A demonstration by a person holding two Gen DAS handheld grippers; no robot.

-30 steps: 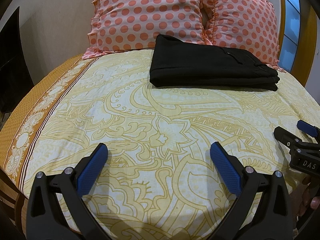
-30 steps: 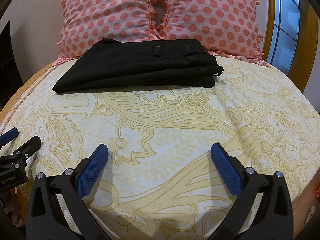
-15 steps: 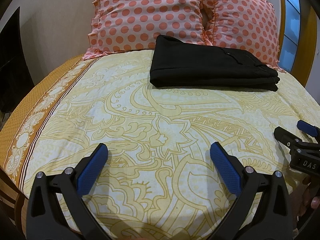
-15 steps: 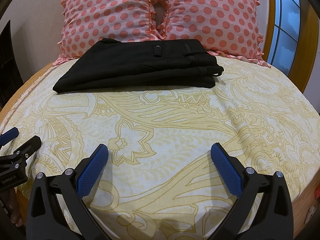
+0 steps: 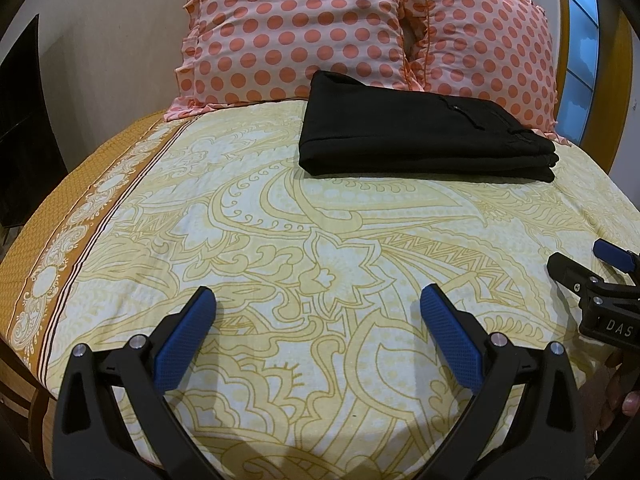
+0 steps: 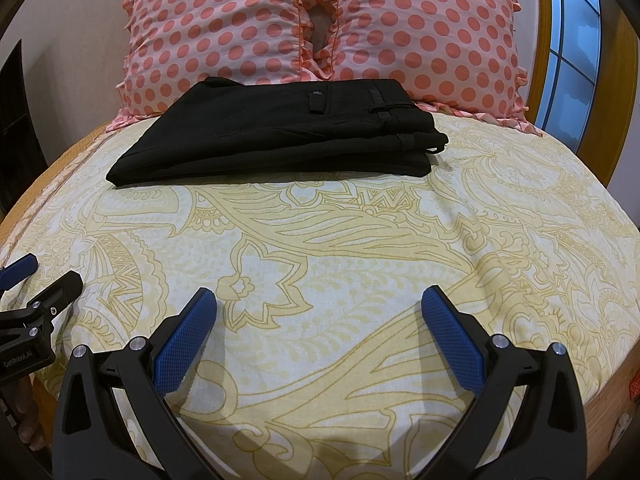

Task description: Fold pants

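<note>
Black pants (image 5: 416, 142) (image 6: 288, 136) lie folded in a flat rectangular stack at the far end of the bed, just in front of the pillows. My left gripper (image 5: 318, 300) hovers open over the near part of the bedsheet, well short of the pants, with nothing between its blue pads. My right gripper (image 6: 319, 300) is likewise open and empty above the near sheet. Each gripper shows at the edge of the other's view: the right gripper (image 5: 592, 268) at the right, the left gripper (image 6: 36, 280) at the left.
The bed (image 5: 280, 240) carries a cream and yellow paisley sheet with an orange border on the left. Two pink polka-dot pillows (image 6: 224, 28) (image 6: 424, 28) lean at the head. A wooden frame and window (image 6: 572, 40) stand at the right; a dark object (image 5: 20, 120) stands left.
</note>
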